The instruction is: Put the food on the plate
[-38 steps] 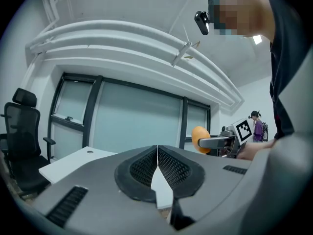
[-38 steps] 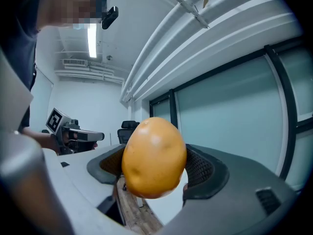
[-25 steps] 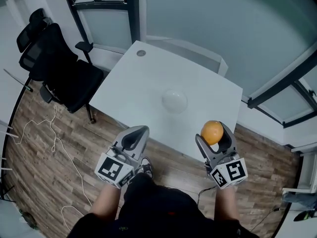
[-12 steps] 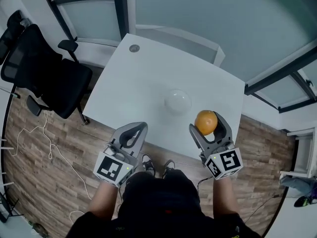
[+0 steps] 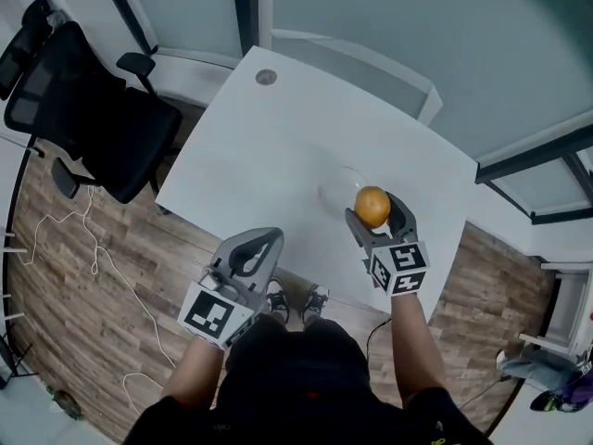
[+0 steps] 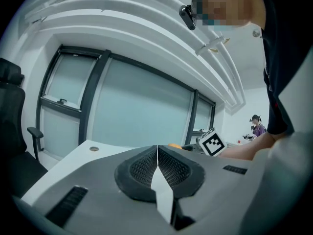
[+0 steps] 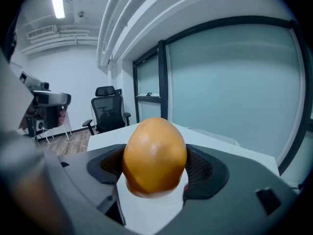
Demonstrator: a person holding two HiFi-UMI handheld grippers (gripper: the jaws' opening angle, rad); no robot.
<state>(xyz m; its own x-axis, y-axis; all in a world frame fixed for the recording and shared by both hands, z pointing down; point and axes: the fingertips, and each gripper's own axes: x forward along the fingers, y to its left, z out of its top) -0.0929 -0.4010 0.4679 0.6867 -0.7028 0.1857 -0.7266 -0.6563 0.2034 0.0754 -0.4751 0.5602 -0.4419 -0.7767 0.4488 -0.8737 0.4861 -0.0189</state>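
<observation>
An orange fruit (image 5: 372, 205) is clamped between the jaws of my right gripper (image 5: 373, 215), which is shut on it and held over the near right side of the white table (image 5: 250, 156). The fruit hangs at the right edge of a shallow white plate (image 5: 334, 189), hiding part of it. In the right gripper view the orange (image 7: 154, 155) fills the gap between the pads of the right gripper (image 7: 154, 176). My left gripper (image 5: 262, 245) is shut and empty at the table's near edge. Its jaws (image 6: 157, 150) meet in a closed line.
A black office chair (image 5: 88, 109) stands left of the table on the wood floor, with a loose white cable (image 5: 91, 248) trailing near it. A round grommet (image 5: 266, 78) sits at the table's far corner. Glass partition walls run behind the table.
My right gripper has carried the orange forward and left, from the table's near right corner to the plate's edge. The left gripper has stayed about where it was.
</observation>
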